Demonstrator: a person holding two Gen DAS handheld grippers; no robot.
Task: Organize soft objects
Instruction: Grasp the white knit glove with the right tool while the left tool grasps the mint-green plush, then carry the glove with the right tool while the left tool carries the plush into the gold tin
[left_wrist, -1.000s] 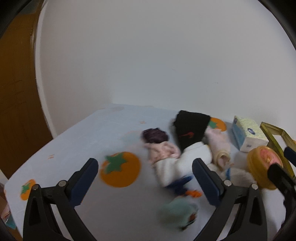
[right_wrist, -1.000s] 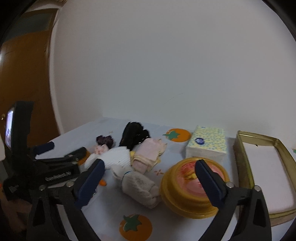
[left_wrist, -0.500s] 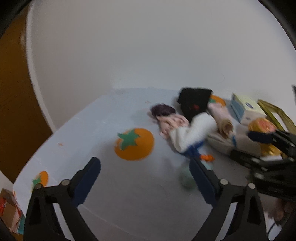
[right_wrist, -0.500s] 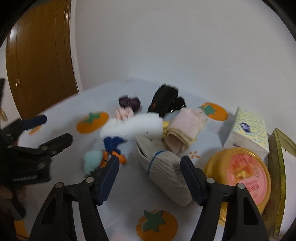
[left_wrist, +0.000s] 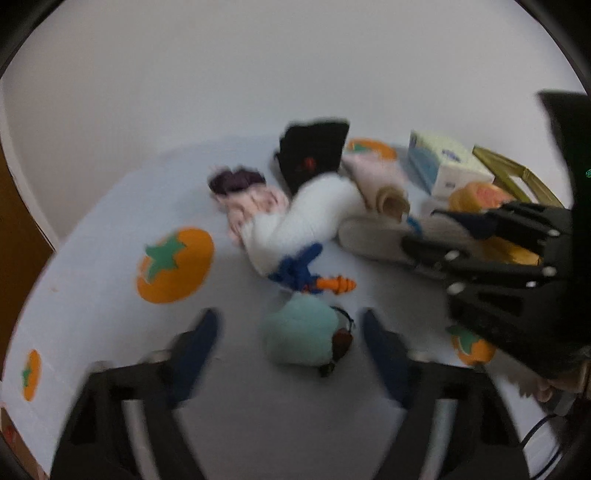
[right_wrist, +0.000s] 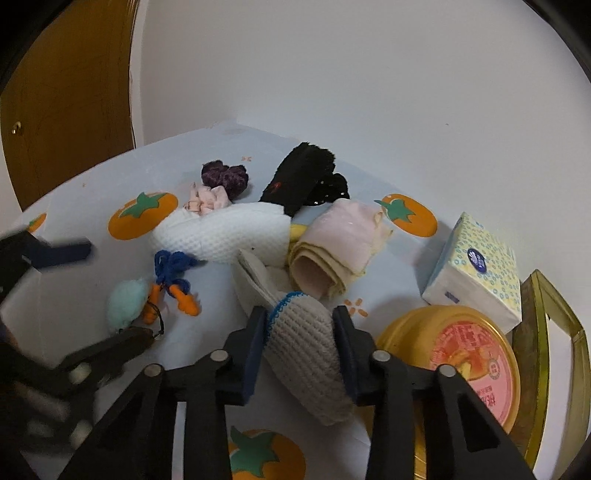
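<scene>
A pile of soft things lies on the tablecloth: a grey knitted sock (right_wrist: 306, 354), a white waffle cloth (right_wrist: 225, 236), a rolled pink towel (right_wrist: 336, 251), a black cloth (right_wrist: 295, 177), a purple scrunchie (right_wrist: 223, 177), and a mint plush toy (left_wrist: 306, 336) with blue and orange strings. My right gripper (right_wrist: 299, 343) has its jaws on both sides of the grey sock, touching it. My left gripper (left_wrist: 291, 332) is open, its fingers on either side of the mint plush, which also shows in the right wrist view (right_wrist: 125, 302).
A tissue box (right_wrist: 476, 266), a round yellow tin with a pink lid (right_wrist: 465, 354) and a gold-rimmed tray (right_wrist: 554, 317) stand at the right. A wooden door (right_wrist: 66, 92) is at the left. The tablecloth (right_wrist: 207, 147) has orange fruit prints.
My right gripper has moved forward and narrowed around the grey sock. My left gripper has dropped toward the mint plush, which now sits between its fingers.
</scene>
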